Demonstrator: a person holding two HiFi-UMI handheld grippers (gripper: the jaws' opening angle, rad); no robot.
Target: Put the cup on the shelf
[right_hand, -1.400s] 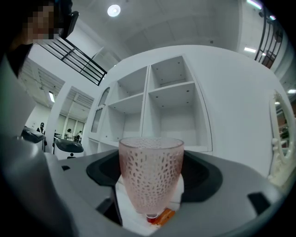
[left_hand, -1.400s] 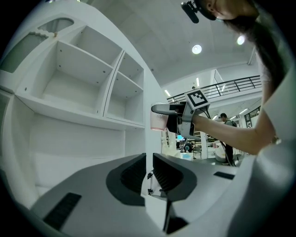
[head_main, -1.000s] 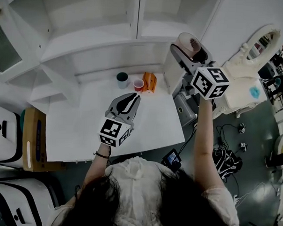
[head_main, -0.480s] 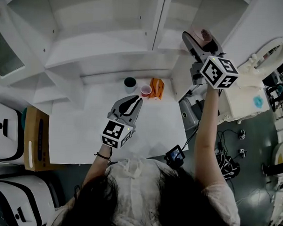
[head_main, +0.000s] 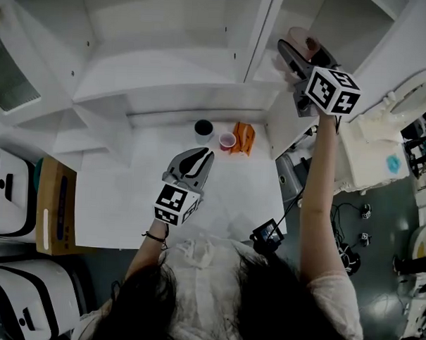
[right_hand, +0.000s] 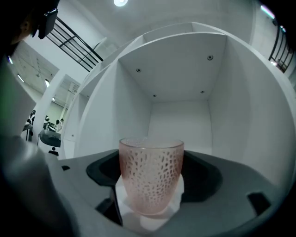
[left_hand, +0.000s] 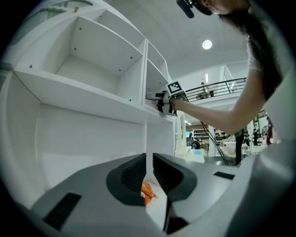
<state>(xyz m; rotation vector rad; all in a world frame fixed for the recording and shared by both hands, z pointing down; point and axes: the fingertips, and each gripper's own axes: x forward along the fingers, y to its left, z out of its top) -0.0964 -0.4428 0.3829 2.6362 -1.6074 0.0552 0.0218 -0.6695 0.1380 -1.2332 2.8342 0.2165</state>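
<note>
While upright, cup (right_hand: 151,172) in right gripper (right_hand: 151,187)

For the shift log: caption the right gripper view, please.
Right gripper holds the pink cup upright, facing a white shelf compartment.

No readable text, labels, brands, numbers or signs anywhere.

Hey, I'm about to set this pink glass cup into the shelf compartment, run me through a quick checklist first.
1. Grip: the right gripper is shut on the pink dimpled glass cup: ok.
2. Cup upright, rim up: ok.
3. Aim: the white shelf compartment lies straight ahead, front open: ok.
4. Landing spot free: the compartment floor is hidden behind cup and jaws: cannot tell.
5. The left gripper holds nothing, low over the white table, out of the way: ok.
</note>
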